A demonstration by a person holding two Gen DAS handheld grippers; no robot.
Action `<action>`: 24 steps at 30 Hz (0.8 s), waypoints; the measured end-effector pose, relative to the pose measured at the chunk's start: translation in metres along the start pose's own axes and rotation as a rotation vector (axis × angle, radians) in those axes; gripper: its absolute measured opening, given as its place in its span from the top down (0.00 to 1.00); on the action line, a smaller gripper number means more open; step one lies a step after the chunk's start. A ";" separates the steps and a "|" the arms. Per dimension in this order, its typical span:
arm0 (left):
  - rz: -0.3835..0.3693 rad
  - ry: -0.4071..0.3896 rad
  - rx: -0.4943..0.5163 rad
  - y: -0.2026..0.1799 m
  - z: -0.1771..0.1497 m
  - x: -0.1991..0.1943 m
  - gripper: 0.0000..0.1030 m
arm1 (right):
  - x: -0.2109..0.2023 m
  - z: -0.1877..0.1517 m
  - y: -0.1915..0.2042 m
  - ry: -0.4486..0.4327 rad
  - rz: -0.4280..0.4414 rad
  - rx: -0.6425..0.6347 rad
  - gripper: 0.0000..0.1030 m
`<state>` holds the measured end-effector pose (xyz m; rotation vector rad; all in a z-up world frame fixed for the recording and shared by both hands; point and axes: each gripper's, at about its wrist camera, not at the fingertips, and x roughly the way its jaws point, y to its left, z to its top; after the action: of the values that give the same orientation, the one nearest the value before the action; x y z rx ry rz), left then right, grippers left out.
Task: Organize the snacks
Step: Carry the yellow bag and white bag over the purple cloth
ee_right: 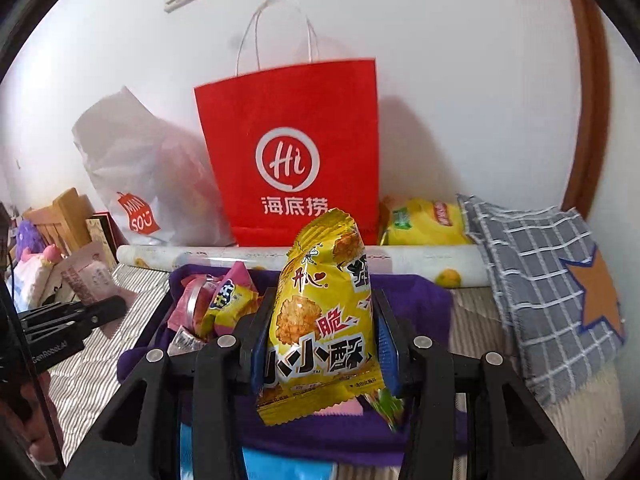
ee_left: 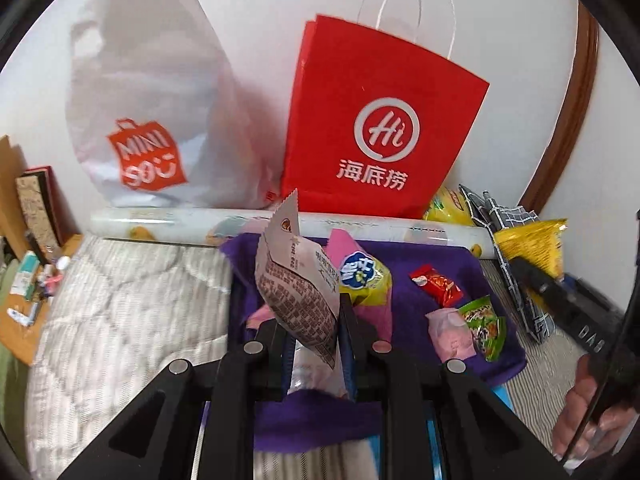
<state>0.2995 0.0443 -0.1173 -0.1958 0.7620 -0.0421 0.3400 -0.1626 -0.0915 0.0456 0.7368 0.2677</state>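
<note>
A: Status on the snacks?

B: Partway, I'd say. Two packets lifted; several still lie on the purple cloth on the bed: a red packet, a green one, a pink one. Red paper bag stands behind, against the wall. Can't see inside it.

A: Tools?

B: Left tool is clamped tight on a white-pink packet, held upright above the cloth. Right tool is partly closed, pads gripping a yellow snack packet, also upright.

A: Destination?

B: Probably the red bag; unconfirmed.

Two close wrist views, shared red bag.
</note>
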 end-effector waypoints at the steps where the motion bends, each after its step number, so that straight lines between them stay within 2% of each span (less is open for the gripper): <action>1: -0.008 0.007 -0.004 0.000 -0.001 0.007 0.82 | 0.007 -0.004 -0.002 0.012 0.012 0.008 0.57; 5: -0.018 0.034 -0.005 0.003 -0.013 0.028 0.82 | 0.031 -0.025 -0.013 0.062 0.069 0.048 0.57; 7: -0.014 0.031 0.001 0.004 -0.019 0.033 0.82 | 0.038 -0.030 -0.015 0.100 0.066 0.050 0.57; 9: -0.023 0.051 -0.007 0.004 -0.023 0.039 0.82 | 0.038 -0.032 -0.017 0.097 0.072 0.037 0.57; 12: -0.062 0.062 -0.010 0.003 -0.026 0.041 0.82 | 0.040 -0.035 -0.021 0.114 0.066 0.040 0.57; 16: -0.078 0.056 0.004 -0.001 -0.029 0.041 0.82 | 0.046 -0.039 -0.019 0.146 0.069 0.012 0.56; 20: -0.103 0.066 -0.003 -0.001 -0.033 0.042 0.82 | 0.049 -0.042 -0.018 0.180 0.128 0.020 0.56; 24: -0.106 0.081 0.001 -0.003 -0.036 0.045 0.82 | 0.052 -0.045 -0.010 0.191 0.102 -0.019 0.56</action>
<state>0.3074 0.0304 -0.1725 -0.2348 0.8314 -0.1520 0.3486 -0.1609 -0.1604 0.0404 0.9235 0.3800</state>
